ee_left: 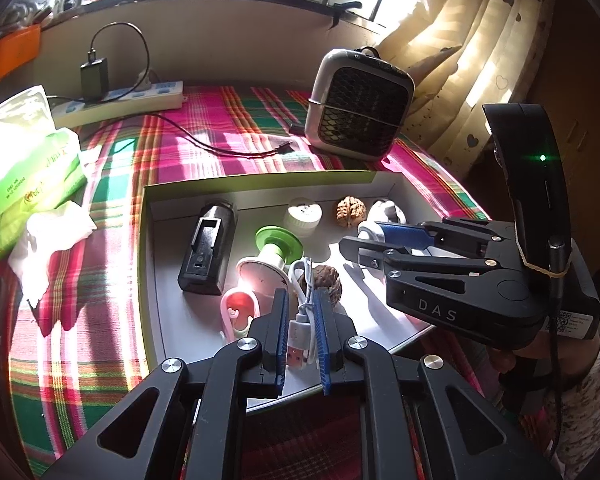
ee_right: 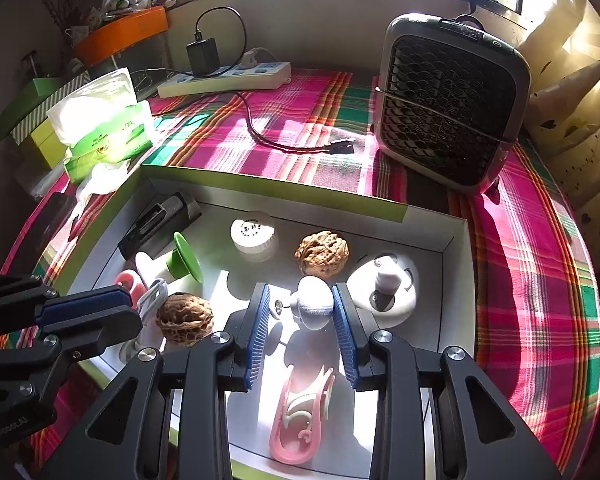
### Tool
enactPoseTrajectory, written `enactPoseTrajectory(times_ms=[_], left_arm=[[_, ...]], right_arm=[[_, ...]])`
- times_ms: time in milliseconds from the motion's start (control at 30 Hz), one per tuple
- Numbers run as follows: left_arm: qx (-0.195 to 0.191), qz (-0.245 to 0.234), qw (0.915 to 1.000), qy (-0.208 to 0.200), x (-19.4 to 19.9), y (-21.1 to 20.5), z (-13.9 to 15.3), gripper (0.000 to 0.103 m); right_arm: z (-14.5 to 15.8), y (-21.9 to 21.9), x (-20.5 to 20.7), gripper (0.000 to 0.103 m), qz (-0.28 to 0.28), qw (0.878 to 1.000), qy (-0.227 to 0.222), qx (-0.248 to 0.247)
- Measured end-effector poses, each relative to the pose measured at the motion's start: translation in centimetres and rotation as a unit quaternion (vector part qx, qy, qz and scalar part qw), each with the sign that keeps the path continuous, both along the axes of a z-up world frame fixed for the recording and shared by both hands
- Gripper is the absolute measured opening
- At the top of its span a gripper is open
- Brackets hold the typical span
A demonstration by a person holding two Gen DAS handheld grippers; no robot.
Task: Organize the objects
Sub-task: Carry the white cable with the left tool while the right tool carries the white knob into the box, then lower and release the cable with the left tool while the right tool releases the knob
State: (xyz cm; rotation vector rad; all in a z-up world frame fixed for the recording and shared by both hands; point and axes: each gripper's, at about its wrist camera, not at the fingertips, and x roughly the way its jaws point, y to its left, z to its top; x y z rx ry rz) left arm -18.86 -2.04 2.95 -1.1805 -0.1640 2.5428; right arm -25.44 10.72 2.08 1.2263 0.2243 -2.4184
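**Both jaws loaded over the tray**

From my seat I read the scene left to right. At nine o'clock on the plaid-covered bench (ee_right: 300, 128) sits a green tissue pack (ee_right: 100, 132), clear of the work. The shallow tray (ee_right: 456, 240) takes the middle, and everything to be sorted lies inside it: a black holder (ee_right: 160, 220) at ten o'clock, a green-rimmed piece (ee_right: 186, 258) just beside it, a white cap (ee_right: 254, 234) and a walnut (ee_right: 322, 254) near twelve, a second walnut (ee_right: 184, 314) at eight.

My left gripper (ee_left: 300, 320) has its jaws pinched tight on a coiled white USB cable (ee_left: 300, 304), gripped across the bundle, I judge, so the loops stay together. It hangs just above the tray floor, next to the second walnut.

My right gripper (ee_right: 300, 316) holds a small white rounded piece (ee_right: 314, 306) between narrow jaws, the pads pressing on its two sides; a thin pin sticks out toward the left pad. A pink clip (ee_right: 300, 420) lies on the tray floor at six o'clock beneath it, untouched, and a white dome-shaped base (ee_right: 384, 288) sits at two o'clock.

The mesh-fronted fan (ee_right: 448, 108) stands outside the tray at one o'clock.
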Motion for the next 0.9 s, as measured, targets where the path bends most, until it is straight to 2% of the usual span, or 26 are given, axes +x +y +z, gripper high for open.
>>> enactPoseTrajectory(times_ms=[900], left_arm=[[0.004,0.006,0.9999,-0.012,-0.17,-0.19,-0.47,0.011]], right_arm=[[-0.29,-0.19,-0.04,0.033,-0.008,1.0,0.006,0.004]])
